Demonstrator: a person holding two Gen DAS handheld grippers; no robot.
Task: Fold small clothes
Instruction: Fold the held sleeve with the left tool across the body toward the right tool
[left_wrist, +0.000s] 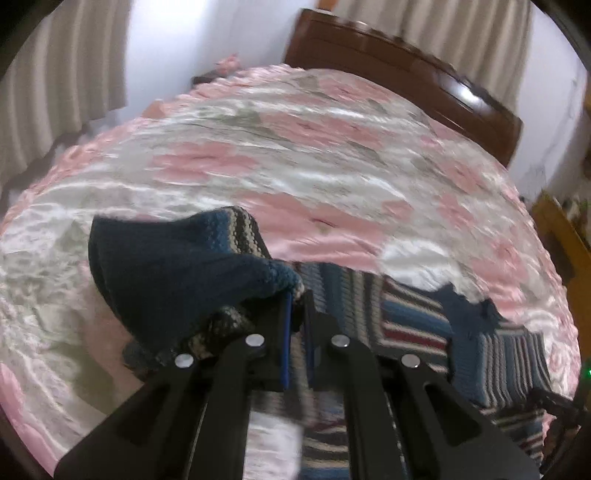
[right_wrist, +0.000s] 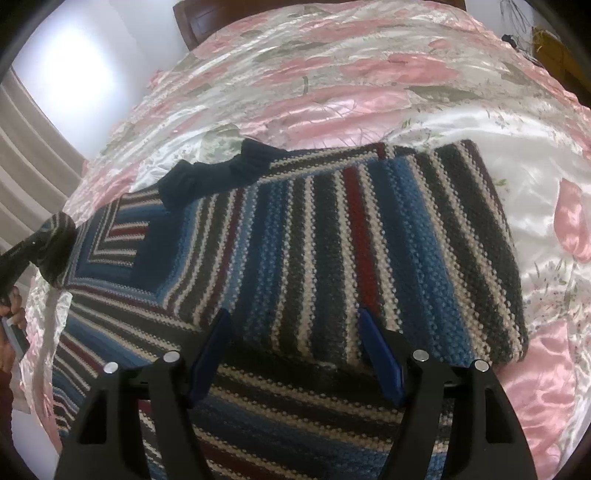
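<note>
A striped knit sweater lies spread on a bed under a pink and white floral satin cover. Its bands run dark blue, lighter blue, grey, cream and dark red, and its dark blue collar sits at the far edge, toward the headboard.

The left gripper is clamped on a fold of the sweater. Its blue pads stand nearly together with knit pinched between them, and a dark blue bunch of the fabric is raised off the cover and drapes over the left finger. That view is smeared with motion, so which part of the garment is pinched is hard to say; it looks like a sleeve or side edge. The rest of the sweater lies flat on the cover to the right of that gripper.

The right gripper hovers low over the middle of the sweater with its blue pads well apart and nothing between them. At the far left of the right wrist view, the other gripper shows with striped knit wrapped round its tip, and part of a hand sits below it.

Pale curtains hang behind the bed, and a brown wooden piece of furniture stands just beside the bed's right side.
</note>
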